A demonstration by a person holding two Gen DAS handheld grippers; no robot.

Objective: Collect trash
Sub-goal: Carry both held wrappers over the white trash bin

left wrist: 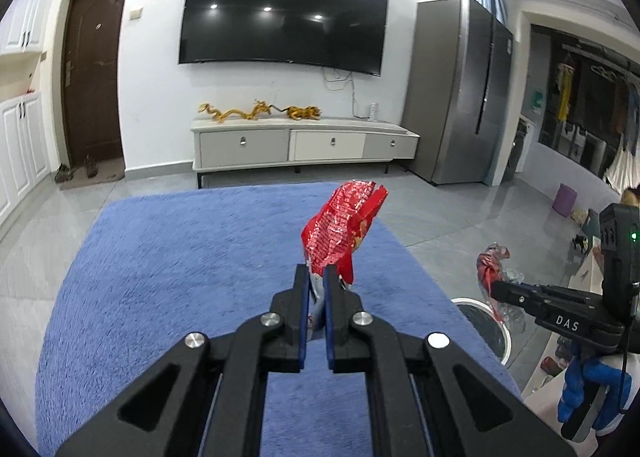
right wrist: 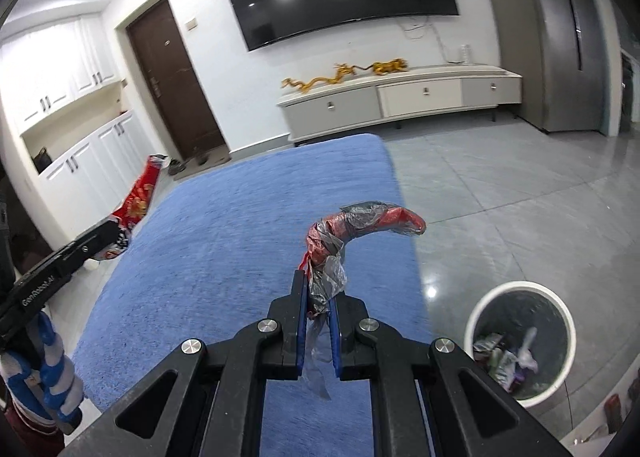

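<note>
- While both grippers hang above the blue rug (left wrist: 180,277), each one is clamped on a piece of trash: the left gripper (left wrist: 316,277) has its jaws pressed together on the bottom end of a red snack wrapper (left wrist: 344,229), which stands up from the fingertips.
- In the right wrist view, the right gripper (right wrist: 319,291) has its jaws closed on a twisted bundle of red and grey plastic (right wrist: 352,229) that curves up and over to the right.
- Beside the rug's right edge stands a white bin (right wrist: 480,309) on the grey tiled floor (right wrist: 500,177), lined with a dark bag and already holding several scraps of rubbish.
- Nothing lies between the right gripper and the bin; the plastic bundle is near it but not over its opening.
- Against the far wall sit a low white cabinet (left wrist: 304,141) with golden dragon figures (left wrist: 236,111) on top, a large dark television (left wrist: 284,13) above it, a brown door (left wrist: 94,73) to the left and a grey fridge (left wrist: 460,89) to the right.
- Only the right wrist view shows the inside of the bin; the left wrist view catches just a slice of its rim (left wrist: 468,302), partly hidden behind the right gripper.
- Only the left wrist view shows the cluttered, dark side room (left wrist: 580,97) and a purple stool (left wrist: 565,199) at the far right.
- Each view catches the other gripper at its edge, held by a hand in a blue and white glove (right wrist: 44,377).
</note>
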